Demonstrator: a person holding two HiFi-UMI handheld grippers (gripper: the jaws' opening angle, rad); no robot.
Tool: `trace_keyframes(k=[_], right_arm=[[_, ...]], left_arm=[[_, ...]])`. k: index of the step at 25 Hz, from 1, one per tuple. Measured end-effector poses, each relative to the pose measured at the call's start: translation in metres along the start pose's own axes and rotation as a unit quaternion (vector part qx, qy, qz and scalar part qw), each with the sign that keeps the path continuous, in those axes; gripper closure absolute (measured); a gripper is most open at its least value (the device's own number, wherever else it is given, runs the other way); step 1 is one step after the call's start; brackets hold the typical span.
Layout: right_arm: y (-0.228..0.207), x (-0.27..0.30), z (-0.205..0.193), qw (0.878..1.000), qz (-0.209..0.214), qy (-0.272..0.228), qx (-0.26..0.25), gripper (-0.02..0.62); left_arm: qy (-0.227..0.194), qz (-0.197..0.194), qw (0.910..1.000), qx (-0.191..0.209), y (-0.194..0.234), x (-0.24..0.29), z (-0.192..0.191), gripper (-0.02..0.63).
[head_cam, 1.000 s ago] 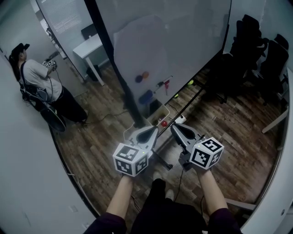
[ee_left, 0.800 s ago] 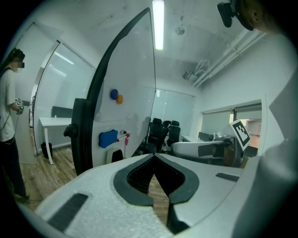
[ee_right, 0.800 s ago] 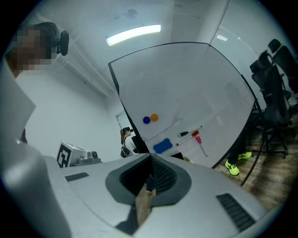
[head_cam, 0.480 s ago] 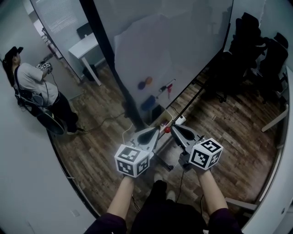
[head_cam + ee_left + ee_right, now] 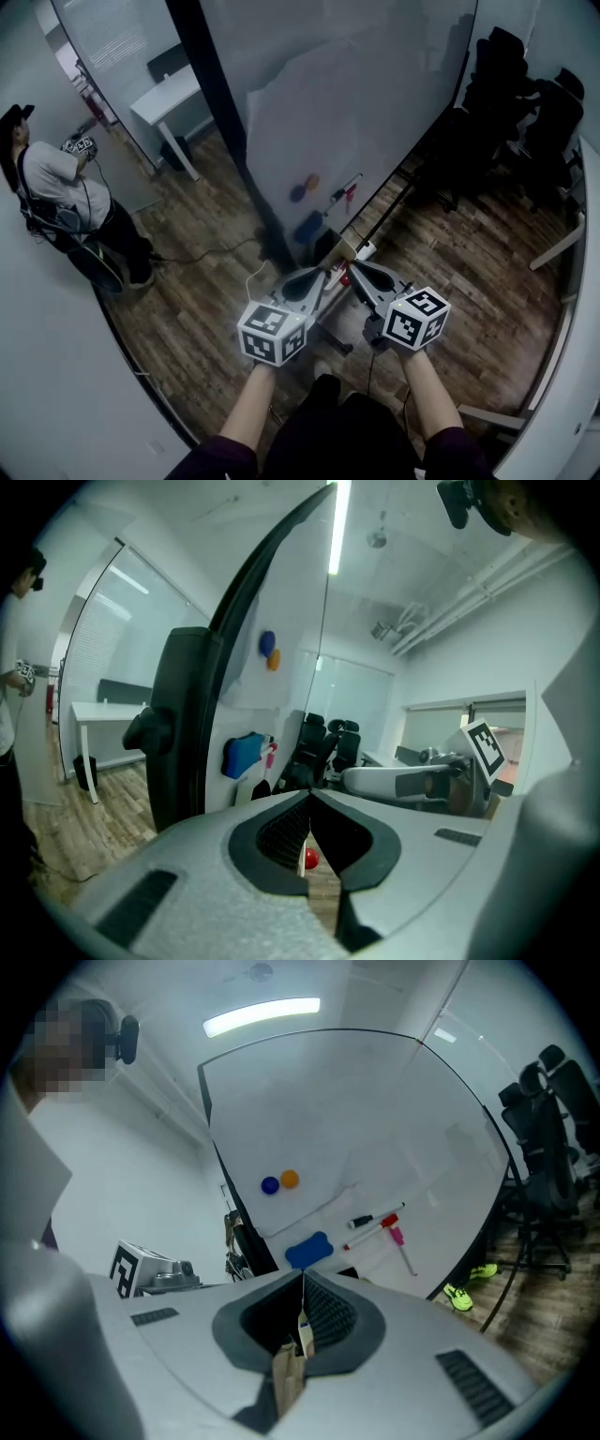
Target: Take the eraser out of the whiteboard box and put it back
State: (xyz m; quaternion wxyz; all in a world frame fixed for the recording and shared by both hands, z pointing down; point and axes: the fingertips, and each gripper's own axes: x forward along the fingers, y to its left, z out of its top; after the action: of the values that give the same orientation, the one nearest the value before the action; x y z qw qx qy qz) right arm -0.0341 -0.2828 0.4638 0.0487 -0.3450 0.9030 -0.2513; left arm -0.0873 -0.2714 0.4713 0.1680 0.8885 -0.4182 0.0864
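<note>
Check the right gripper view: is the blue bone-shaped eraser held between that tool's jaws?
No, the blue bone-shaped eraser sits on the white whiteboard, ahead of the shut right tool.

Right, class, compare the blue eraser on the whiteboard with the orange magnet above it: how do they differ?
The eraser is blue; the magnet is orange. The eraser is a long block with wavy edges; the magnet is small and round. The eraser sits lower than the magnet. Both cling to the whiteboard.

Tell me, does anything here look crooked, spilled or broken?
Nothing spilled or broken. Only the pink marker hangs out of line with the black marker beside it on the whiteboard, right of the eraser.
</note>
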Motion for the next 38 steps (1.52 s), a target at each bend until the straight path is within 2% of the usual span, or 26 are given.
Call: trace_keyframes(k=[5, 11, 16, 18, 23, 30, 38], right_arm=[[-0.010, 0.009, -0.006, 1.000, -0.004, 0.017, 0.002, 0.591], [-0.016, 0.017, -0.011, 0.999, 0.014, 0.038, 0.003, 0.591], [-0.020, 0.027, -0.005, 0.998, 0.026, 0.041, -0.028, 0.588], [-0.025, 0.037, -0.006, 0.997, 0.024, 0.054, -0.039, 0.505], [-0.034, 0.064, -0.012, 0.994, 0.028, 0.095, -0.055, 0.417], [-0.041, 0.093, -0.019, 0.987, 0.025, 0.138, -0.077, 0.370], [-0.047, 0.112, -0.029, 0.980, 0.012, 0.178, -0.093, 0.359]], left_arm=[[-0.001, 0.011, 0.9999, -0.005, 0.003, 0.002, -0.002, 0.601], [-0.004, 0.033, 0.9992, -0.021, 0.009, 0.008, -0.002, 0.601], [-0.011, 0.046, 0.9986, -0.024, 0.011, 0.012, 0.000, 0.601], [-0.012, 0.050, 0.9983, -0.026, 0.012, 0.012, 0.000, 0.601], [-0.017, 0.069, 0.9969, -0.035, 0.021, 0.006, 0.001, 0.601], [-0.019, 0.085, 0.9952, -0.045, 0.028, -0.001, -0.002, 0.601], [-0.020, 0.094, 0.9941, -0.050, 0.036, -0.008, -0.002, 0.601]])
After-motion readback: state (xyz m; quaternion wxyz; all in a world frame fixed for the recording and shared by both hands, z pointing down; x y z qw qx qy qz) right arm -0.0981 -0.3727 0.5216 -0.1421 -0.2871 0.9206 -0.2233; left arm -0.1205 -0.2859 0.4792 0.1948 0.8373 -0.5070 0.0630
